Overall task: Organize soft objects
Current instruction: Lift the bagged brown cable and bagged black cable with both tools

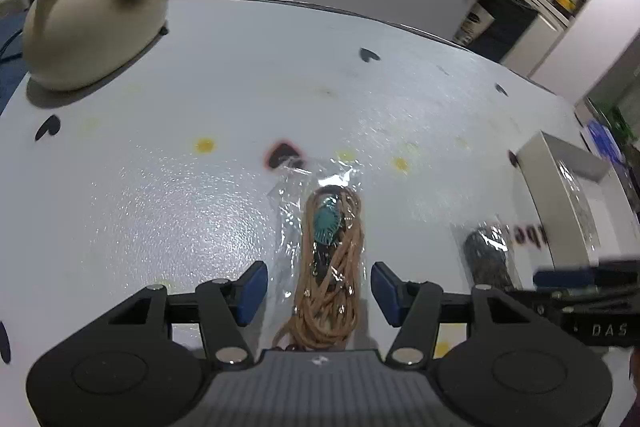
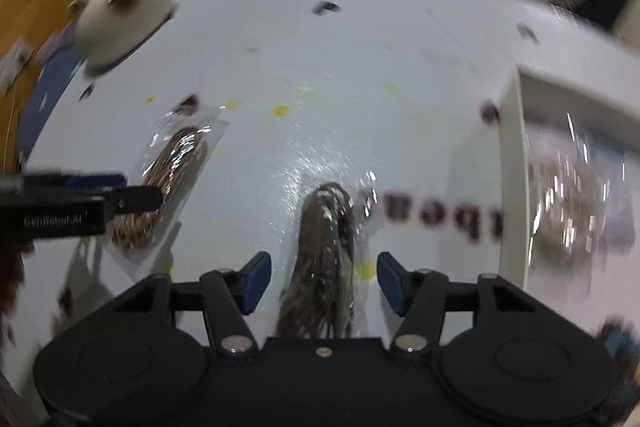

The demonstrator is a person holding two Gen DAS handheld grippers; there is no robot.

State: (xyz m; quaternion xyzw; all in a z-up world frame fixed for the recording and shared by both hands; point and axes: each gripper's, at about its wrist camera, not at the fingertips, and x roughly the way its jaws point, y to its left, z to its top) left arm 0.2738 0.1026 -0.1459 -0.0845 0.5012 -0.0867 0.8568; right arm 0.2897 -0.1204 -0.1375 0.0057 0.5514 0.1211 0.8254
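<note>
A tan cord bundle with a teal tag, in a clear bag (image 1: 332, 267), lies on the white table between the blue pads of my left gripper (image 1: 319, 291). The pads stand apart from it on both sides, so the gripper is open. A dark cord bundle in a clear bag (image 2: 326, 227) lies between the pads of my right gripper (image 2: 324, 281), which is also open and not touching it. In the left wrist view the dark bundle (image 1: 486, 259) lies to the right of the tan one. The tan bundle (image 2: 176, 163) sits at left in the right wrist view.
A white open box (image 2: 514, 167) stands at the right, with another bagged bundle (image 2: 568, 195) inside. A cream plush cat (image 1: 96, 23) sits at the table's far left corner. The table cover (image 1: 200, 87) carries black hearts and yellow dots. Shelving and clutter lie beyond the far edge.
</note>
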